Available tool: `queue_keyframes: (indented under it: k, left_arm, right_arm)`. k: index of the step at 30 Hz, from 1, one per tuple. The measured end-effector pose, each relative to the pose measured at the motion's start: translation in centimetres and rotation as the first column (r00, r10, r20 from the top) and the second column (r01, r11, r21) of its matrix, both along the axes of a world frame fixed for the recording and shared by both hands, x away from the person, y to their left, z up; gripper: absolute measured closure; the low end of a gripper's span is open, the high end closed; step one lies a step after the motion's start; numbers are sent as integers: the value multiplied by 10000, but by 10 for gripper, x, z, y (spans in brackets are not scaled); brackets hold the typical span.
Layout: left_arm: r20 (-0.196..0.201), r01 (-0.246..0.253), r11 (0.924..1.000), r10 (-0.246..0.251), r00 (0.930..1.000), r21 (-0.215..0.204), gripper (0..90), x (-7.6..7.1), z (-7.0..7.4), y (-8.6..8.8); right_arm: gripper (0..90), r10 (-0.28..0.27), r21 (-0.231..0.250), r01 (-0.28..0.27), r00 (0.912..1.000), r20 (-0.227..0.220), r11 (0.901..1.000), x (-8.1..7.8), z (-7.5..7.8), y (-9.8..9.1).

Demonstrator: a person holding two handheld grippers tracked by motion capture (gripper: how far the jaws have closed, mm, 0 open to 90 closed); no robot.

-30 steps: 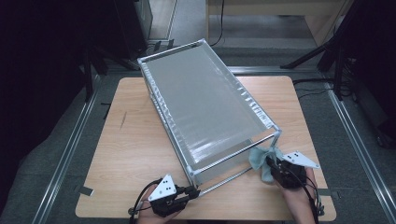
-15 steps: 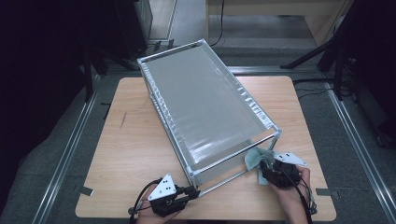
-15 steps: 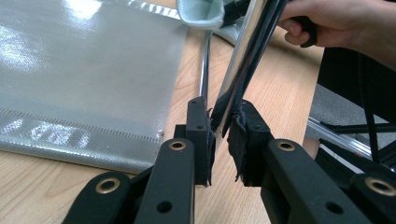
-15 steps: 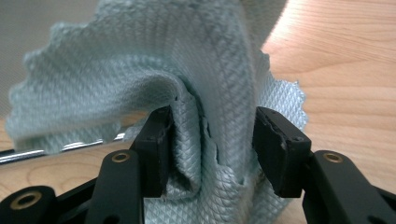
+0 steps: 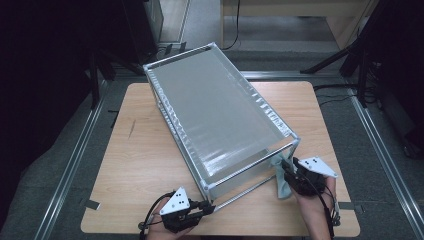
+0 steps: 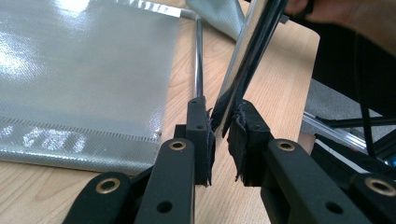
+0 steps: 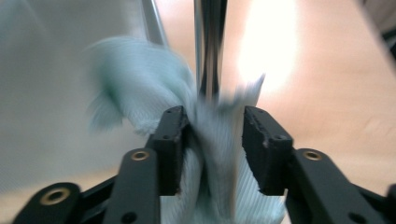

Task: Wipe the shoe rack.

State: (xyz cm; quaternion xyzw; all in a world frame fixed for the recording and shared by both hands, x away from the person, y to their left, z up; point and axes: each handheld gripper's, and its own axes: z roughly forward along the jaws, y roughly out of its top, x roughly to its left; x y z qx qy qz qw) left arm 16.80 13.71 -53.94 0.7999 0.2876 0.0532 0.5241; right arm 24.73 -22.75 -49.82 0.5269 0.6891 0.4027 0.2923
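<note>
High view: a metal-framed rack (image 5: pixel 220 115) with grey mesh panels lies tilted on the wooden tabletop (image 5: pixel 140 165), its near open end facing the person. Left hand-held gripper (image 5: pixel 207 207) sits at the near-left corner of the frame; the left gripper view shows its jaws closed on a thin metal frame bar (image 6: pixel 243 70) running up betw. them, so the rack is pinned in place. That hand reads the same as in the earlier frames, grip unchanged.

Right hand-held gripper (image 5: pixel 286 167) is at the near-right corner post, w/ a pale green cloth (image 5: pixel 281 175) hanging beside the post. Change: compared w/ a second ago the right hand has drawn back a little toward the person, then returned to the post, and its jaws have just been closing after a brief opening. Right gripper view: cloth (image 7: pixel 215 154) is bunched betw. the jaws; left pad touches it, right pad stands apart w/ a visible gap, so the cloth is not yet clamped. The chrome post (image 7: pixel 210 51) rises just behind the cloth; motion blur here.

Judgement: likely a re-grip of the cloth mid-wipe on the post; wiping of this corner appears unfinished.
</note>
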Motion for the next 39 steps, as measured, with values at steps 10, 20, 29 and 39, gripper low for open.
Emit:
queue_keyframes:
  k: [10, 20, 29, 39]
  left_arm:
    - [-35, -12, 10000, 12, 10000, -6, 786, 0, -1, 0]
    - [-58, -18, 10000, 18, 10000, 29, 786, 0, -1, -1]
    - [-90, 6, 10000, -6, 10000, 66, 785, 0, -1, -1]
    - [-97, 29, 10000, -28, 9999, 85, 785, 1, -1, 0]
  right_arm:
    - [519, 358, 7, -358, 9992, 184, 9994, 2, 23, 2]
    - [344, 437, -13, -446, 9825, -1810, 9990, 3, -29, -6]
    - [654, 326, 73, -319, 9888, -1455, 9995, 8, -38, 0]
    - [747, 214, 498, -202, 9995, -246, 9986, 6, -1, 1]
